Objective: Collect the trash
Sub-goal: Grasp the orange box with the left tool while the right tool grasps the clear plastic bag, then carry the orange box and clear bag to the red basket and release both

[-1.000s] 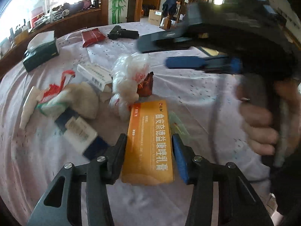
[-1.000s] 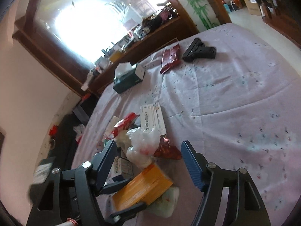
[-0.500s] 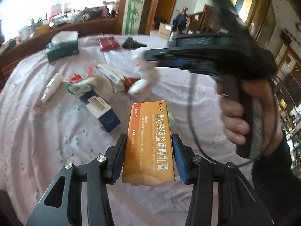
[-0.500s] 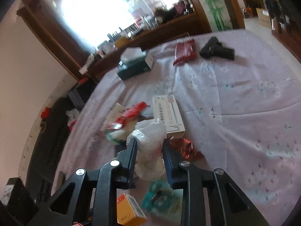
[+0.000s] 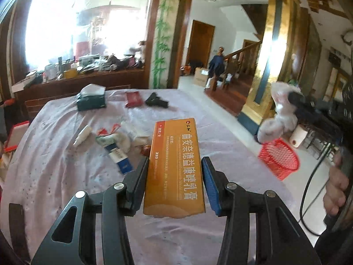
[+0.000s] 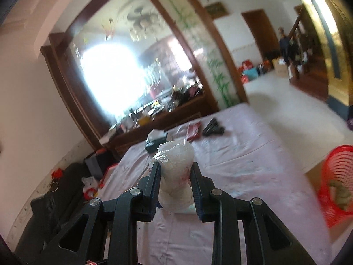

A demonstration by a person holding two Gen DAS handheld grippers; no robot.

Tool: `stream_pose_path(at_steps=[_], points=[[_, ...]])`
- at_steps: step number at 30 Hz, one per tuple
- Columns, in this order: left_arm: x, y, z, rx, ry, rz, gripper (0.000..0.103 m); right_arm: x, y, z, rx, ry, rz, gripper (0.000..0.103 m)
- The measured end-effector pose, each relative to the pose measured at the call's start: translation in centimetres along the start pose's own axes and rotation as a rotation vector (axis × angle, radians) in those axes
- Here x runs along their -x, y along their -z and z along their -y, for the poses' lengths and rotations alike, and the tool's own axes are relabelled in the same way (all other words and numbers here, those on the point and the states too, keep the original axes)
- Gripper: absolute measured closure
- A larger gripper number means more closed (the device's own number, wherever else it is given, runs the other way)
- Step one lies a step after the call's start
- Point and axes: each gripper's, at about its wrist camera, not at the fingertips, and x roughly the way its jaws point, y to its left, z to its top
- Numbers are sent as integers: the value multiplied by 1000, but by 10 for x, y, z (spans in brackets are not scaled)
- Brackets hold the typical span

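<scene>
My left gripper point(image 5: 175, 176) is shut on an orange carton point(image 5: 175, 165) and holds it above the lilac-clothed table point(image 5: 55, 176). My right gripper point(image 6: 175, 176) is shut on a crumpled white plastic bag point(image 6: 176, 165), lifted off the table. In the left wrist view the same bag point(image 5: 279, 114) hangs at the right, above a red mesh basket point(image 5: 279, 156) that stands on the floor beside the table. The basket also shows at the right edge of the right wrist view point(image 6: 337, 181). Several pieces of trash point(image 5: 112, 141) lie in the middle of the table.
At the far end of the table lie a tissue box point(image 5: 91, 99), a red packet point(image 5: 133, 98) and a black toy gun point(image 5: 156, 102). A white tube point(image 5: 82, 135) and a blue-white box point(image 5: 120, 160) lie nearer. A cluttered wooden sideboard point(image 5: 83, 77) stands behind the table.
The right gripper closed on the plastic bag, lifted it off the table and swung it right toward the red basket. The left gripper rose with the orange carton.
</scene>
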Motion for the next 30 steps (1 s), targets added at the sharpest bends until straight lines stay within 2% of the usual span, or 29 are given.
stream_pose_path(at_steps=[3, 7, 14, 19, 30], points=[[16, -3, 17, -5, 14, 19, 57, 39, 5, 1, 8, 33, 45, 74], [35, -4, 42, -31, 24, 67, 57, 68, 11, 1, 3, 55, 79, 74], [67, -11, 87, -95, 97, 132, 57, 125, 14, -4, 18, 93, 165, 74], [85, -20, 115, -122, 155, 167, 57, 170, 7, -4, 22, 153, 253, 74], [94, -39, 170, -194, 241, 223, 56, 241, 4, 5, 9, 271, 388, 74]])
